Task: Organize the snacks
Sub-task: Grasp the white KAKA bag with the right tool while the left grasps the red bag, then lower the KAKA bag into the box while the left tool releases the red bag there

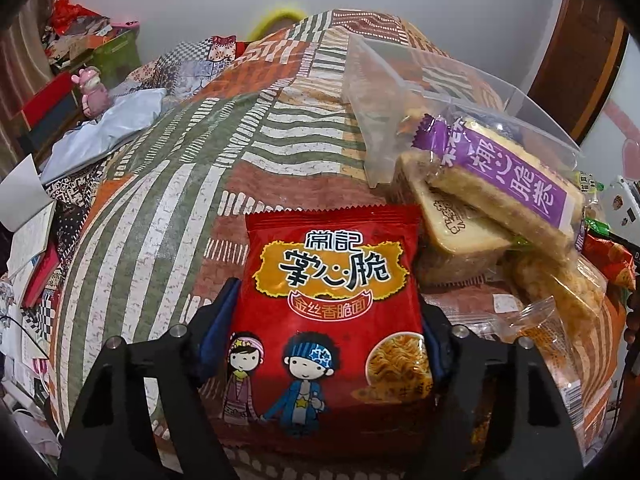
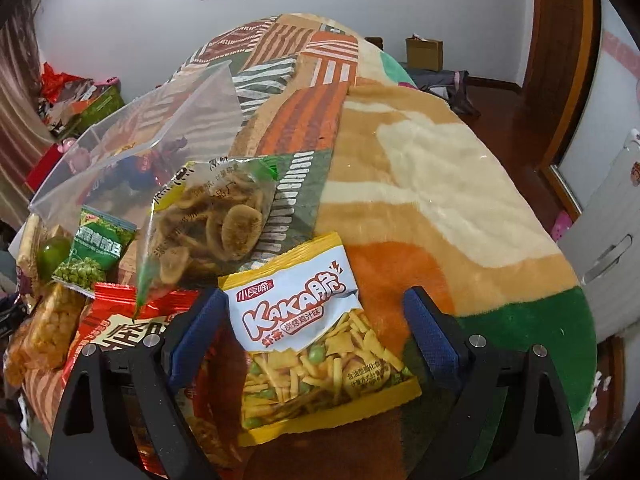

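Patchwork bed quilt (image 1: 168,208) underneath everything. Left gripper (image 1: 326,332) pinching the red noodle-snack packet (image 1: 332,320) by both side edges, lower end cut off by the frame. Beside that packet, toward the clear plastic bin (image 1: 440,92): purple-banded wafer packs (image 1: 516,184), partly overlapping. Right gripper (image 2: 314,334) with jaws spread, straddling the yellow-and-white KAKA packet (image 2: 304,320), contact unclear. Beyond that packet: banana-chip bag (image 2: 212,220), green pea packet (image 2: 96,248), partly hidden.

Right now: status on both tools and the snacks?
Left tool shut on red noodle-snack packet. Right tool open around KAKA crisps packet. Clear bin ahead, banana chips bag between.
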